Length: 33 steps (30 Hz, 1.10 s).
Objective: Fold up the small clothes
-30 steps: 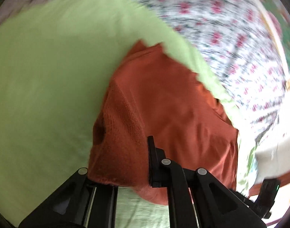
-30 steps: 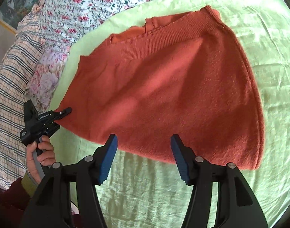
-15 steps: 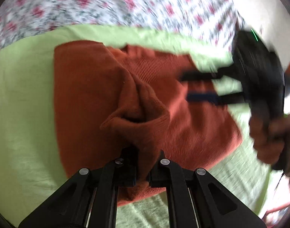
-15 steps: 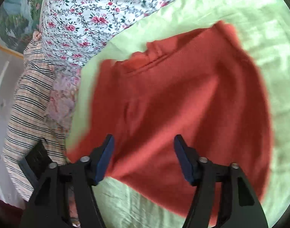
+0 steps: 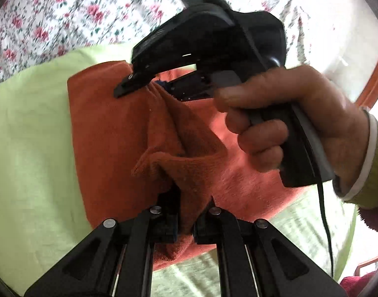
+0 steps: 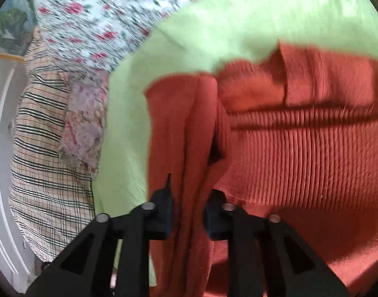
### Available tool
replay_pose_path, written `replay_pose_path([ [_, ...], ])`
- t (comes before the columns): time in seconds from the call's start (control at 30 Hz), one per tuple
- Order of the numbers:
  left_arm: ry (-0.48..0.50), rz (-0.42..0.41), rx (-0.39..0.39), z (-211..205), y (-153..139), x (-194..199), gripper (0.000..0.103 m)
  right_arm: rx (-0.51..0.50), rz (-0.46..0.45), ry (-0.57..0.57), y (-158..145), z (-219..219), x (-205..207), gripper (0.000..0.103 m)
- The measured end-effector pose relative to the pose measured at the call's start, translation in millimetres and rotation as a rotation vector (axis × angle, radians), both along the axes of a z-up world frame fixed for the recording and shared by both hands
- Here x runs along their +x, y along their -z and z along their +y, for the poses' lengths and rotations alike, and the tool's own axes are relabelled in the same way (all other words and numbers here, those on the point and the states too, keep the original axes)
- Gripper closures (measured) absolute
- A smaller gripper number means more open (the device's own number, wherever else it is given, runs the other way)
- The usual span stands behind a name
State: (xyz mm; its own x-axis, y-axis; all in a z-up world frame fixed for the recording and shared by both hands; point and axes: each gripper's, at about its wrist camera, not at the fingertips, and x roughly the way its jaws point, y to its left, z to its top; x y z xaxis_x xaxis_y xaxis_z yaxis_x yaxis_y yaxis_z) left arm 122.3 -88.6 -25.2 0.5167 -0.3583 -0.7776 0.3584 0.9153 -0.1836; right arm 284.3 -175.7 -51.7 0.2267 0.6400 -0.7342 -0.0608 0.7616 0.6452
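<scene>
We had the rust-orange knit garment lying on the green sheet spread over the bed, with the floral bedcover beyond the sheet's far edge and a striped cloth off its left side in the right wrist view. Our left tool was clamped tight on a pinched-up ridge of the knit near the sheet's near edge, holding that fold clear of the bed so the layer could be carried across. Our right tool had just been closing, with a gathered band of the same garment between its jaws; the pads looked pressed on the cloth, so we judged it gripped. In the left wrist view the right hand held its tool over the garment's far end. We held both ends, we judged, to keep the lifted edge taut and straight for a clean crease. The lifted fold ran as a ridge from the near edge toward the far edge of the sheet, the ribbed hem crossing it at the far end; that ridge marked the long axis.
</scene>
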Motion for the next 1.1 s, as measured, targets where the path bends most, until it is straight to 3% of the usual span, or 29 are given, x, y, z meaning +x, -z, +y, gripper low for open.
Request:
replay_pose_path([
  [0.17, 0.126, -0.041, -0.135, -32, -37, -8, 0.097, 0.044, -0.148, 0.039, -66, -37, -37, 0.087],
  [0.33, 0.244, 0.022, -0.186, -90, -20, 0, 0.097, -0.075, -0.231, 0.078, -100, -91, -74, 0.087],
  [0.57, 0.297, 0.136, -0.138, -131, 27, 13, 0.097, -0.171, -0.13, 0.175, -55, -158, -96, 0.087],
  [0.87, 0.337, 0.193, -0.113, -150, 43, 31, 0.091, -0.193, -0.11, 0.231, -24, -185, -105, 0.087],
  [0.93, 0.338, 0.205, -0.133, -146, 40, 35, 0.085, -0.214, -0.11, 0.234, -23, -186, -107, 0.086],
  [1.0, 0.336, 0.222, -0.154, -137, 38, 37, 0.07, -0.235, -0.112, 0.253, -30, -185, -110, 0.082],
  [1.1, 0.304, 0.218, -0.159, -112, 29, 34, 0.055, -0.301, -0.138, 0.282, -44, -186, -119, 0.07],
])
